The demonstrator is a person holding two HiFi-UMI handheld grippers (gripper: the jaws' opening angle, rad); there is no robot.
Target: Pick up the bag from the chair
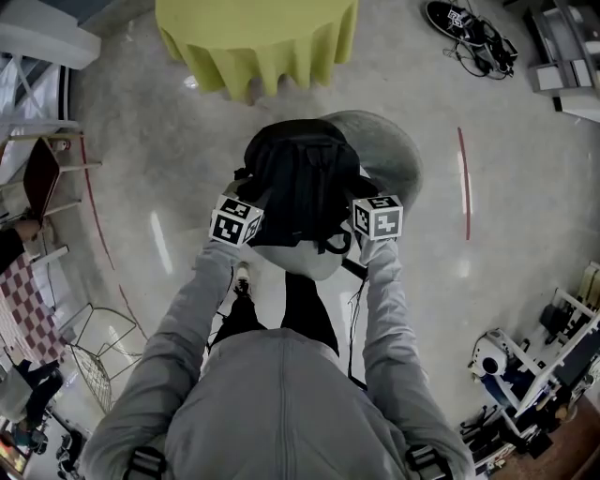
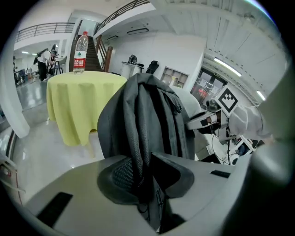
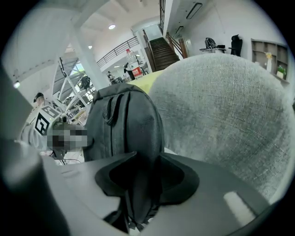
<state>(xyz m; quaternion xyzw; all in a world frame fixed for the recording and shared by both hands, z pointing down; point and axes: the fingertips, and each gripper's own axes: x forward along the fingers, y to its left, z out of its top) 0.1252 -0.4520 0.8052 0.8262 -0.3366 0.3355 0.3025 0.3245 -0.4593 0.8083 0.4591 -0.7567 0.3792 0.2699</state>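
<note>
A black backpack (image 1: 302, 187) hangs between my two grippers, over the grey round chair (image 1: 398, 155). My left gripper (image 1: 246, 211) is shut on the bag's left side; the left gripper view shows a mesh strap of the bag (image 2: 138, 133) pinched between the jaws. My right gripper (image 1: 361, 220) is shut on the bag's right side, with dark fabric of the bag (image 3: 129, 124) squeezed between its jaws. The chair's grey fabric back (image 3: 221, 106) fills the right of the right gripper view. Whether the bag's bottom touches the seat is hidden.
A round table with a yellow-green cloth (image 1: 258, 37) stands just beyond the chair, with a water bottle (image 2: 80, 46) on it. A wire-frame chair (image 1: 98, 352) is at my left, equipment (image 1: 525, 366) at the right, shoes (image 1: 469, 28) far right.
</note>
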